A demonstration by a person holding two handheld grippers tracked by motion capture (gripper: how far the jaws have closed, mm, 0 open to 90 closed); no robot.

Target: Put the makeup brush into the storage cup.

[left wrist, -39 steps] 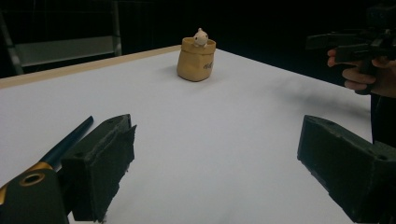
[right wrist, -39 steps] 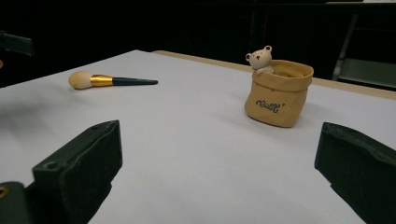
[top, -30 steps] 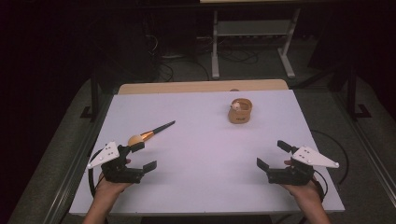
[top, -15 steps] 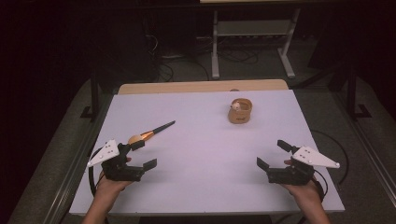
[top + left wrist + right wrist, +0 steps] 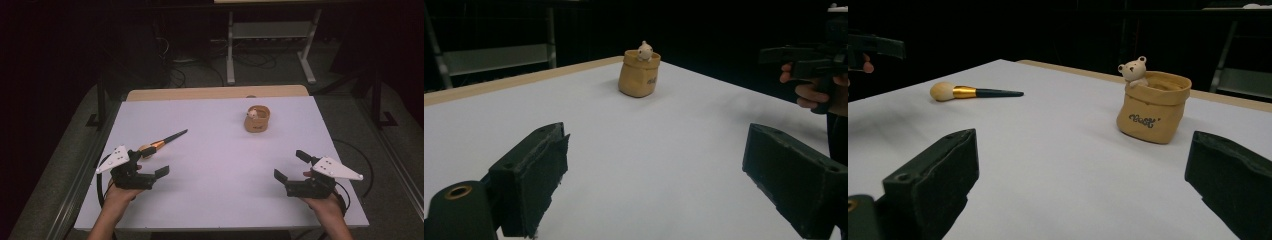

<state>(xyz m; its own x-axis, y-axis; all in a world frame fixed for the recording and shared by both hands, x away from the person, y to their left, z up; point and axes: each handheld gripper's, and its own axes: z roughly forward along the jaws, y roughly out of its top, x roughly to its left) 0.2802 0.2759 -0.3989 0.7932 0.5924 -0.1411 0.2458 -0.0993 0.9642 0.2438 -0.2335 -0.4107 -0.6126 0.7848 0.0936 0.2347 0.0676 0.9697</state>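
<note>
A small tan pouch-shaped holder with a little bear figure on its rim stands upright at the far right of the white table; it also stands in the left gripper view and the right gripper view. A makeup brush with a pale round head, gold ferrule and dark handle lies on the left, also seen as the brush. My left gripper rests open at the near left, just in front of the brush head. My right gripper rests open at the near right, with nothing between its jaws.
A wooden strip runs along the table's far edge. Behind it stand a grey metal rack and cables on a dark floor. A black cable loops off the table's right side.
</note>
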